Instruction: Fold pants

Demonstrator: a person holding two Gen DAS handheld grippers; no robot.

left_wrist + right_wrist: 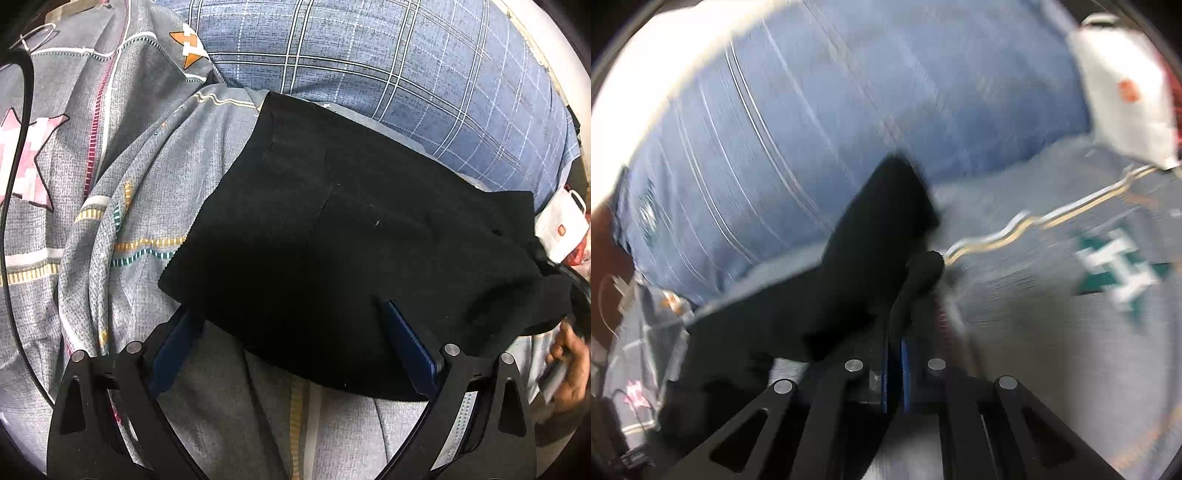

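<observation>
Here right fingers (894, 354) pinch black pants (332, 240); left fingers (291, 325) spread.

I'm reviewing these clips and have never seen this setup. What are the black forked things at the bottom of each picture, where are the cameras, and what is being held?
The black forks are hand-held two-finger grippers, one in each of a person's hands. Each carries a camera looking forward along its fingers.

In the left wrist view, the left gripper stands open over black pants lying on a grey patterned bedsheet, next to a blue checked pillow. A white paper bag sits at the right edge, and the person's hand shows below it.

The blurred right wrist view shows the right gripper shut on a bunch of the pants' fabric.
</observation>
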